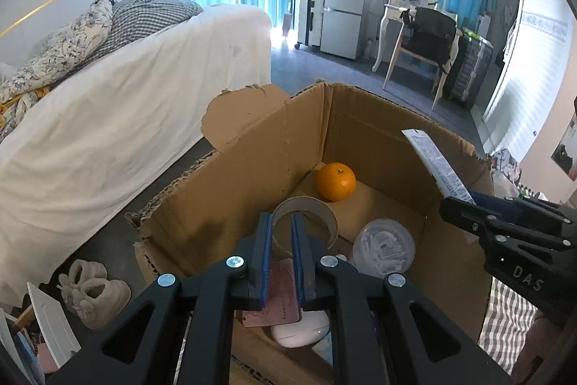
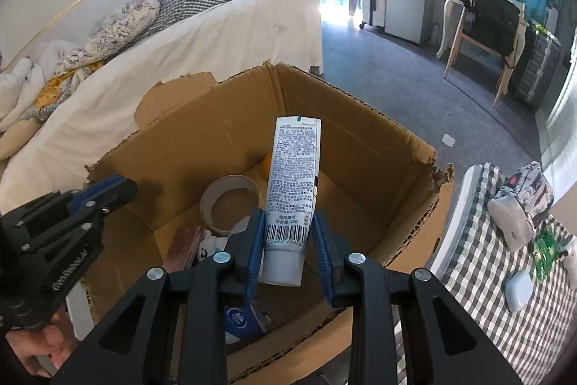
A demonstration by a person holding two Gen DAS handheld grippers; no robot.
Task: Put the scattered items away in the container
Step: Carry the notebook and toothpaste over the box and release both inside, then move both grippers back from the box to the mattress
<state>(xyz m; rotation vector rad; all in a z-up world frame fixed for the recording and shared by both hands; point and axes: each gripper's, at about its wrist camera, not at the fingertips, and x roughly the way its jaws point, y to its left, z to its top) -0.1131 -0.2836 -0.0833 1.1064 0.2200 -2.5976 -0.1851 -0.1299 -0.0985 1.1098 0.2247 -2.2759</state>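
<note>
An open cardboard box (image 1: 375, 128) (image 2: 364, 147) holds an orange (image 1: 335, 182), a tape roll (image 1: 305, 215) (image 2: 230, 204), a clear round tub (image 1: 383, 248), a pink card (image 1: 277, 298) and a white case (image 1: 301, 331). My right gripper (image 2: 288, 233) is shut on a white printed tube (image 2: 294, 183) and holds it above the box; the tube also shows in the left wrist view (image 1: 436, 165). My left gripper (image 1: 281, 226) hovers over the box with nothing between its narrowly parted fingers, just in front of the tape roll.
A checked tablecloth (image 2: 505, 331) at the right carries a tissue pack (image 2: 523, 204), a green packet (image 2: 546, 251) and a white case (image 2: 519, 289). A white-covered bed (image 1: 108, 118) lies left. Slippers (image 1: 93, 291) sit on the floor. A chair (image 1: 425, 49) and fridge (image 1: 342, 20) stand far back.
</note>
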